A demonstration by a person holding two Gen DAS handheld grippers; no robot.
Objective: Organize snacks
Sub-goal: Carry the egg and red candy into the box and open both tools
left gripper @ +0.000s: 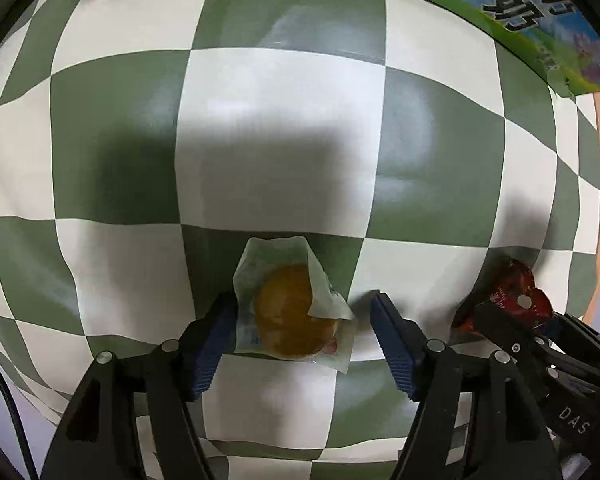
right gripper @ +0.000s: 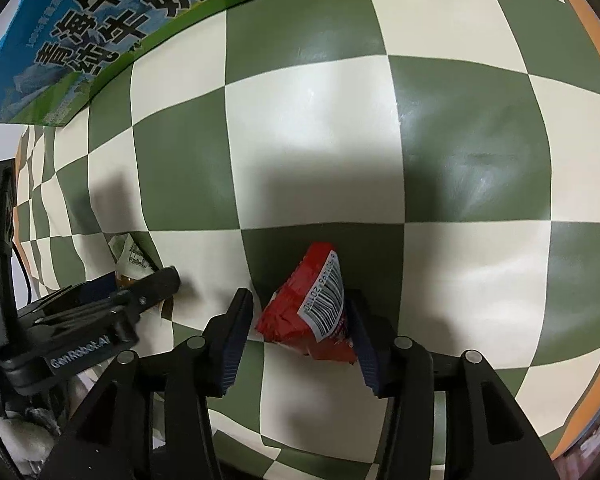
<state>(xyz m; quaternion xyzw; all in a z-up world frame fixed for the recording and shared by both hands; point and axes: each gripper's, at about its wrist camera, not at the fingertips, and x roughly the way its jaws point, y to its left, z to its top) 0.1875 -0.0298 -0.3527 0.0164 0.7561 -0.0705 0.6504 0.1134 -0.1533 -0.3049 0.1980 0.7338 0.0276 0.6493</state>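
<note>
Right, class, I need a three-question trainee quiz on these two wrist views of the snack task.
1. True or false: the left gripper has its pads clamped on the bun.
2. What is printed on the white patch of the red packet?
3. The milk box lies: A) between the grippers, B) at the far side of the checked cloth, C) under the bun.

Key: 1 false, a gap shows beside one pad. 2 a barcode. 3 B.

Wrapped bun [left gripper: 290,314], red packet [right gripper: 314,306] on checkered cloth [right gripper: 320,128]
</note>
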